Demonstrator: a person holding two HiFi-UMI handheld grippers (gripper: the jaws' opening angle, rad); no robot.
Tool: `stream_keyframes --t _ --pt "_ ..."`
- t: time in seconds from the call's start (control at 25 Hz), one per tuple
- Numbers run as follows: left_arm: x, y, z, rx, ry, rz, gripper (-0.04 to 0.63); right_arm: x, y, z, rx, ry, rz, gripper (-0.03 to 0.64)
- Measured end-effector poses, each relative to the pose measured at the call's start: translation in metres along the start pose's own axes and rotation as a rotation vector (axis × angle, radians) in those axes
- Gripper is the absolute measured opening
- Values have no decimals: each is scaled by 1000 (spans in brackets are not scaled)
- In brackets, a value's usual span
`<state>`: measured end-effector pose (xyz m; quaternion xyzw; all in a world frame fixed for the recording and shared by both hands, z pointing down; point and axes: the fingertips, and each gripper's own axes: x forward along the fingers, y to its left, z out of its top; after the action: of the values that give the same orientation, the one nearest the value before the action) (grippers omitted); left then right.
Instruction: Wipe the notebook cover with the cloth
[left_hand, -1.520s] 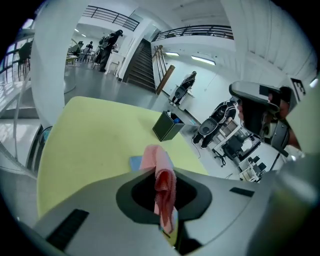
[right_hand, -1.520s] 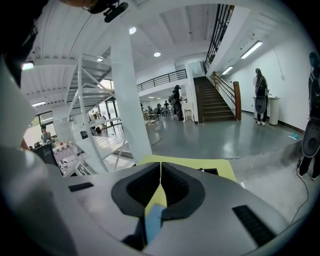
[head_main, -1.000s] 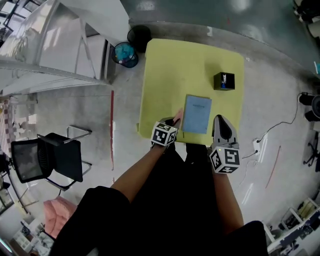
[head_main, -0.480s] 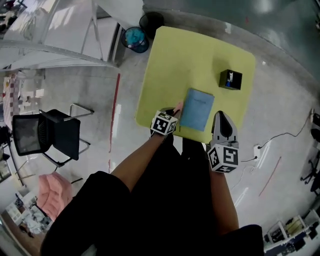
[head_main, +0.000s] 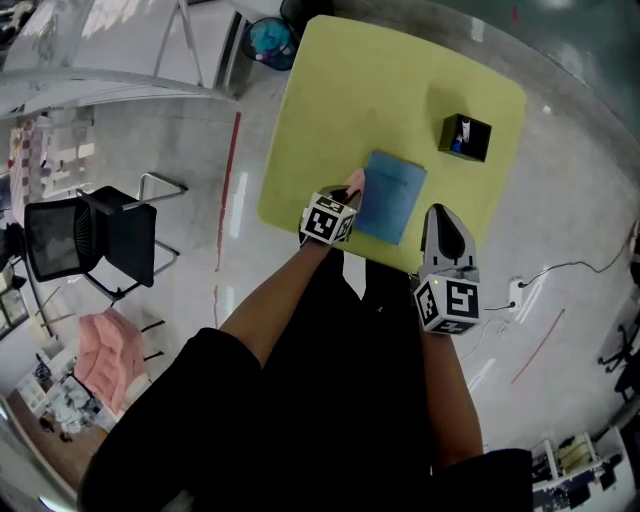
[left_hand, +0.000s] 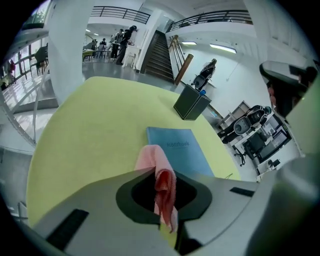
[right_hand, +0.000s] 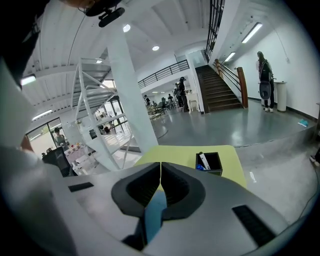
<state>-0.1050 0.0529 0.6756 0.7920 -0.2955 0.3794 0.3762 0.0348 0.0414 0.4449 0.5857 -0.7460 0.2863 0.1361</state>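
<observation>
The left tongs (left_hand: 162, 175) pinch the soft, limp cloth (left_hand: 151, 157) just left of the notebook (head_main: 390, 196), which lies flat on the surface (head_main: 400, 80). The right tongs (right_hand: 160, 170), closed and empty, sit at the notebook's right. Being light, the notebook may slide unless pinned at a corner.

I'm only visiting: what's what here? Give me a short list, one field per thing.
Table: square yellow-green tabletop
Notebook: thin light-blue notebook, lying flat by the near edge
Cloth: pink cloth, pinched in left gripper, at notebook's left edge
Right gripper: jaws together, empty, right of notebook
Box: open black box with pens, far right
</observation>
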Motion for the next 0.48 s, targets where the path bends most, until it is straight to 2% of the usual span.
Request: stream_keyframes --t 0.24,0.48 --pt "15 -3 2 7 31 47 28 -5 -40 11 47 -17 -23 32" --pt "25 -4 1 47 52 71 28 -7 -46 0 31 9 -9 32"
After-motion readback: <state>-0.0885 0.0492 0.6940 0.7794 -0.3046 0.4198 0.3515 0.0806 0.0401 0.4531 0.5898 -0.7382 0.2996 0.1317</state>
